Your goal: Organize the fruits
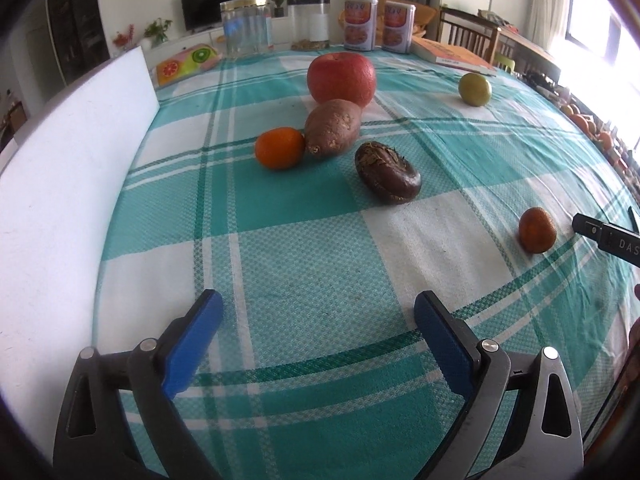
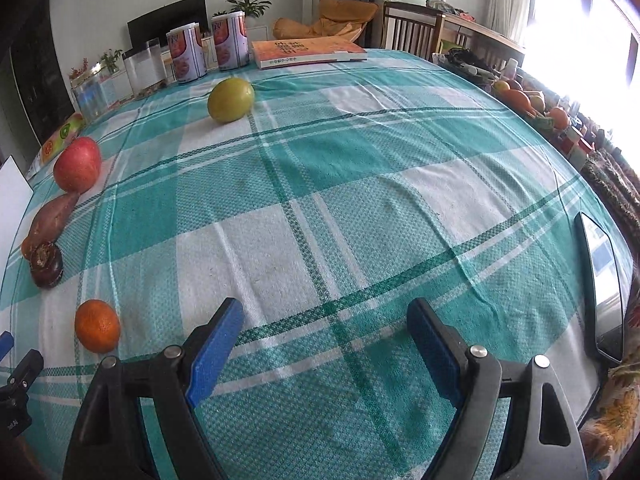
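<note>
On the teal checked tablecloth [image 1: 304, 264] lie a red apple [image 1: 341, 79], a sweet potato [image 1: 333, 127], an orange [image 1: 280, 148] and a dark brown water chestnut [image 1: 387, 173], clustered ahead of my left gripper [image 1: 316, 308]. Its blue-padded jaws stand open and empty above bare cloth. A second orange [image 1: 537, 229] lies to the right, a green fruit [image 1: 475, 89] farther back. My right gripper [image 2: 325, 312] is open and empty too. In the right wrist view that orange [image 2: 97, 325] sits just left of it, the green fruit [image 2: 231, 99] far ahead, the apple [image 2: 77, 164] at far left.
A white board [image 1: 76, 168] stands along the table's left edge. Jars [image 1: 245, 26], two printed tins [image 1: 361, 23] and an orange book [image 2: 306, 53] line the far edge. A phone [image 2: 602, 284] lies at the right. More fruit [image 2: 520, 100] is piled beyond the right edge.
</note>
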{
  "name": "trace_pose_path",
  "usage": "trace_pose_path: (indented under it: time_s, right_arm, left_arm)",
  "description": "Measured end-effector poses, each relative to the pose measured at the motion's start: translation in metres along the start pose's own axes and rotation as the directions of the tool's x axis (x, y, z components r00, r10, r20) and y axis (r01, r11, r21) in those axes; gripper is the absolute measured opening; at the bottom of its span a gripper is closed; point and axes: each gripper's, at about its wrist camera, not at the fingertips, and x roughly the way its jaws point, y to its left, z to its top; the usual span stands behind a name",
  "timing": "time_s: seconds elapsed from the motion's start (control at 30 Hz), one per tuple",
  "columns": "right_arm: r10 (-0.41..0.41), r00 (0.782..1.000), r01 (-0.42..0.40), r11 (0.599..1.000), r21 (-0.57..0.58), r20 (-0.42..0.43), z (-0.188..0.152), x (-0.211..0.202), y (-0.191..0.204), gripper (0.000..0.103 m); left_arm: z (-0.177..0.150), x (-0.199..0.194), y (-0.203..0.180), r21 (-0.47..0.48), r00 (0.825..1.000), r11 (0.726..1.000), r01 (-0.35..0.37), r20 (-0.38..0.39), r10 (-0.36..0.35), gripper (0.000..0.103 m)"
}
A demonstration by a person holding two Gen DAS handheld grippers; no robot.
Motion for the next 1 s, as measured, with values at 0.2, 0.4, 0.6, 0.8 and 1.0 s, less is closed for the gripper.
trace_pose_path:
  time_s: [0.2,0.4,0.6,0.8,1.0]
  right_arm:
    - [-0.001,1.000,0.001,1.000,0.013,-0.007,0.0000,0.0010,-0.0017,0.084]
    - [-0.010,1.000,0.010,1.000,0.010,-0.005,0.0003,0.0009,-0.0009,0.084]
    - [-0.019,1.000,0.019,1.000,0.010,-0.003,0.0002,0.0010,-0.0006,0.084]
    - [-0.025,1.000,0.025,1.000,0.011,-0.002,0.0000,0.0005,-0.0010,0.084]
    - [-0.027,1.000,0.027,1.000,0.012,-0.001,-0.0001,0.0002,-0.0012,0.084]
  left_arm:
    - [-0.0001,-0.0002,0.0000,0.000,1.000,1.000,0.000,0.000,0.000,0.098]
    - [-0.0001,-0.0003,-0.0001,-0.001,1.000,1.000,-0.001,0.000,0.001,0.098]
    - [-0.0002,-0.0005,0.0000,-0.001,1.000,1.000,-0.001,0.000,0.001,0.098]
    - [-0.0003,-0.0006,0.0000,-0.001,1.000,1.000,-0.001,0.000,0.001,0.098]
    - [-0.0005,-0.0008,0.0002,-0.001,1.000,1.000,-0.001,0.000,0.001,0.098]
